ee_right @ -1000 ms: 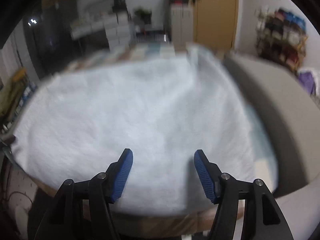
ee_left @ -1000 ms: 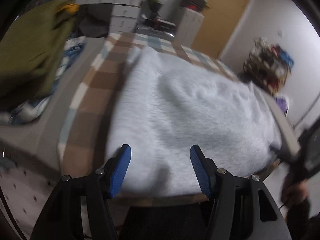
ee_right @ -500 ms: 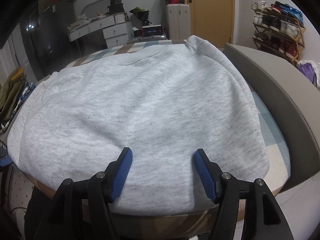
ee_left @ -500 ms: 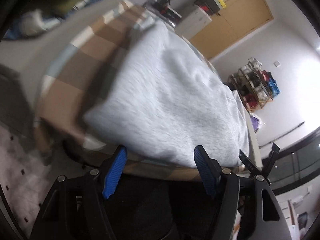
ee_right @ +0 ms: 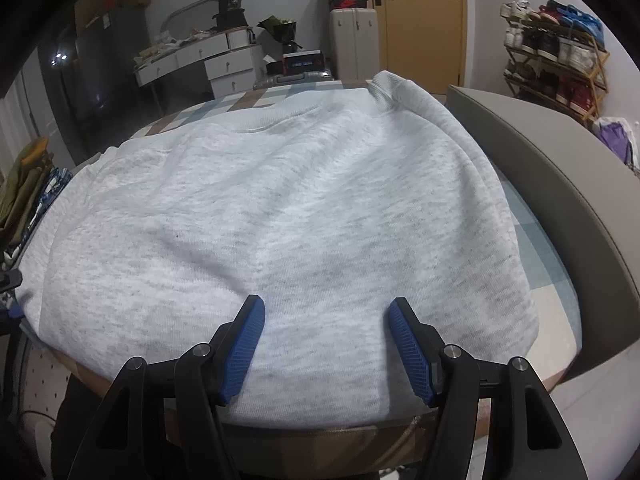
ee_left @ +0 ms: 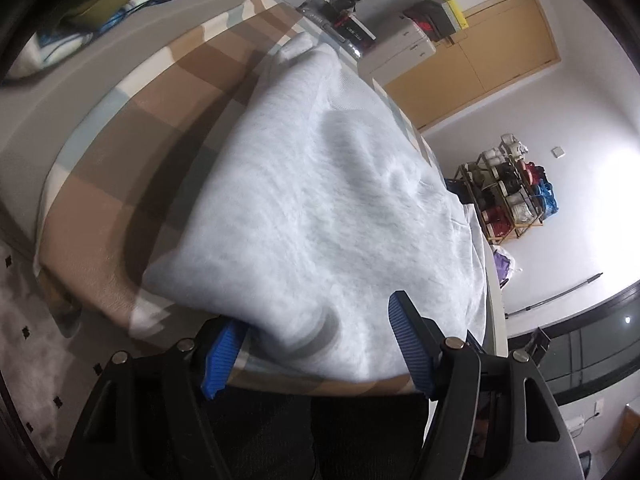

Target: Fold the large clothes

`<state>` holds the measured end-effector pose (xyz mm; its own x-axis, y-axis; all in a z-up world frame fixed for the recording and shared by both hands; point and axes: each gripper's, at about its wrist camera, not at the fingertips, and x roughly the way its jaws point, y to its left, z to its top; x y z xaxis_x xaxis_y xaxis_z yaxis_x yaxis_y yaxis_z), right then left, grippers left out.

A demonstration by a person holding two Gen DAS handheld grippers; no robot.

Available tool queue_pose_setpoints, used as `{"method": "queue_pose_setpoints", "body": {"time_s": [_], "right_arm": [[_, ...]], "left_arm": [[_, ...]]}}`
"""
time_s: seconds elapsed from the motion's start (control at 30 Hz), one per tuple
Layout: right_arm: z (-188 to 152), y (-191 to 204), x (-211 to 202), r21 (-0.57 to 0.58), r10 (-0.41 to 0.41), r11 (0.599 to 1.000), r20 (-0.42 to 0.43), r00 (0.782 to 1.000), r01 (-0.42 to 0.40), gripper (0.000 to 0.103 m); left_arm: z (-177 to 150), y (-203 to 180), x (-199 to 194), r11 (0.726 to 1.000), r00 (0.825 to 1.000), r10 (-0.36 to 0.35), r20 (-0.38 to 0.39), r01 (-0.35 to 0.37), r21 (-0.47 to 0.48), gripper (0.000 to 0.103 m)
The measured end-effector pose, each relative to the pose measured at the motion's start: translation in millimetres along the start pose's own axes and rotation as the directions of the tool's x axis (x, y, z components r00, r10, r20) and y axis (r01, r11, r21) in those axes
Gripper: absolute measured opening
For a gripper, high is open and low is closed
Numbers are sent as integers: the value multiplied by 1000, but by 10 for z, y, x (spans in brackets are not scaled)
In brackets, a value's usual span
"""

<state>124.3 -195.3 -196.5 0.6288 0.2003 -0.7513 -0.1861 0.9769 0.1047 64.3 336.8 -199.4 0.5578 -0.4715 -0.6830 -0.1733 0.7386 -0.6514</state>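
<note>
The bed [ee_right: 536, 280], with its brown, cream and pale blue checked cover, fills the middle of both views, and the grey sweatshirt [ee_right: 280, 208] lies spread flat across it, its near hem along the bed's front edge at the bottom of the frame. In the right wrist view its ribbed cuff or collar end sticks up at upper centre-right. The same sweatshirt [ee_left: 320, 220] runs diagonally from lower centre to upper centre in the left wrist view.

I judge I'm at the start of a fold: both tools are lined up on the near hem, nothing lifted yet.

The left tongs [ee_left: 316, 344] stand apart, and the hem's corner sits between the pads; the left pad is partly tucked behind the cloth, but I see no pinch. The right tongs [ee_right: 324, 344] hover spread over the hem in the lower centre, holding nothing.

Next, as I read it, each tool needs to dip to the hem, close on one layer edge, then carry it toward the far side evenly so the cloth does not skew.
</note>
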Motion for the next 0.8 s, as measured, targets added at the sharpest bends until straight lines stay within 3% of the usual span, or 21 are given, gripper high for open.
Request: {"method": "queue_pose_setpoints", "body": {"time_s": [0.1,0.17,0.27,0.33,0.37,0.47,0.53,0.57,0.6,0.67,0.7,0.8], "right_arm": [[32,-53,-6,19,26,999,-15,1000,-25,65],[82,-100,-12,46,50,998,-48,998,-47,65],[228,-188,-62,121,167,981,-107,980,-154,67],[404,-173,-157,161,292,948,-104,951,-274,67],[526,-125,-207,168,341,932,-98,935,-323,68],[921,157,-277,150,439,894,-118,891,-422,72],[1298,522,-234,108,494,869,-169,853,-482,73],[1453,707,-186,100,515,857,-204,833,-506,73],[1628,953,-121,94,549,834,-245,799,-544,73],[1881,1426,14,68,585,797,-333,739,-600,73],[2014,1716,83,31,577,789,-381,723,-613,73],[2243,2578,316,-130,479,788,-484,733,-601,75]], "left_arm": [[41,-67,95,998,997,69,32,-69,-6,65],[56,-61,161,996,995,80,58,-79,-31,65],[59,-194,236,984,978,170,123,-175,23,64],[32,-279,293,967,958,227,176,-243,73,43],[15,-333,333,954,949,249,195,-275,117,24],[-69,-463,384,915,922,278,270,-340,219,20],[-192,-594,463,850,891,309,333,-416,322,20],[-261,-681,513,798,868,331,370,-467,381,20],[-321,-756,552,755,853,332,402,-496,429,20],[-423,-853,602,687,841,315,440,-522,506,20],[-460,-897,621,649,833,303,463,-536,540,20],[-565,-971,690,550,818,281,501,-566,614,19]]}}
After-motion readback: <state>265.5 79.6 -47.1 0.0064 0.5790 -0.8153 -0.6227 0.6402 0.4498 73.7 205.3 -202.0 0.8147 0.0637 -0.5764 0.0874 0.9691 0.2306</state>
